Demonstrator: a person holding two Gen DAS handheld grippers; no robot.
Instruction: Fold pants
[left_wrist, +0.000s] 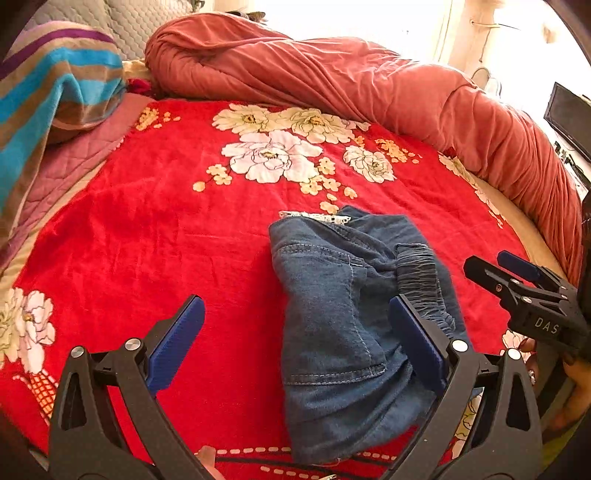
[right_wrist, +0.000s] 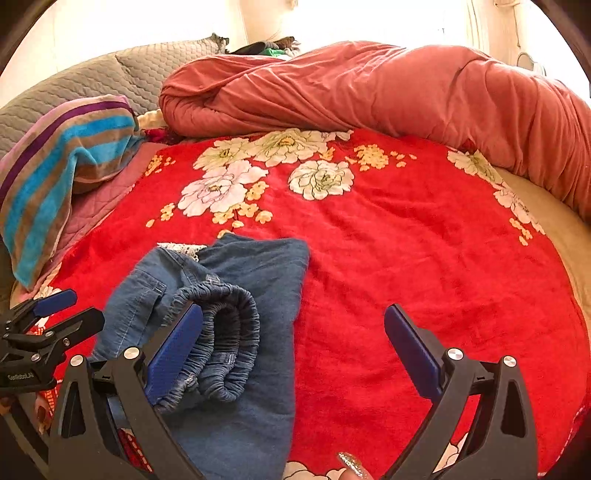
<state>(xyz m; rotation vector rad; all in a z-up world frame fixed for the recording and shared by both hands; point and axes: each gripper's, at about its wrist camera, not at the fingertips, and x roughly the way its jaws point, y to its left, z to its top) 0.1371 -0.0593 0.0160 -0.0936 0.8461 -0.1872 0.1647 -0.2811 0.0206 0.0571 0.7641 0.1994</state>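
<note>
Folded blue pants (left_wrist: 343, 317) lying on the red floral blanket (left_wrist: 147, 229) of the bed, long axis running from the near edge away toward the flower print, elastic waistband (right_wrist: 225, 332) bunched on top at the near end. Left gripper (left_wrist: 295, 343) hovering over the near end of the bundle, fingers spread wide: right-hand pad (left_wrist: 413, 347) just at the waistband side of the denim, left-hand pad (left_wrist: 177, 343) well out over bare blanket, nothing clamped. Right gripper (right_wrist: 293, 354) also wide apart, empty; its left-hand pad (right_wrist: 173, 354) right beside the waistband roll, contact hard to call, the other pad over red blanket alone. Bundle sitting between the two grippers, nearer the left one by the look of it. Likely call: fold close to done, perhaps one last tidy or press left, from the near end along that long axis.
</note>
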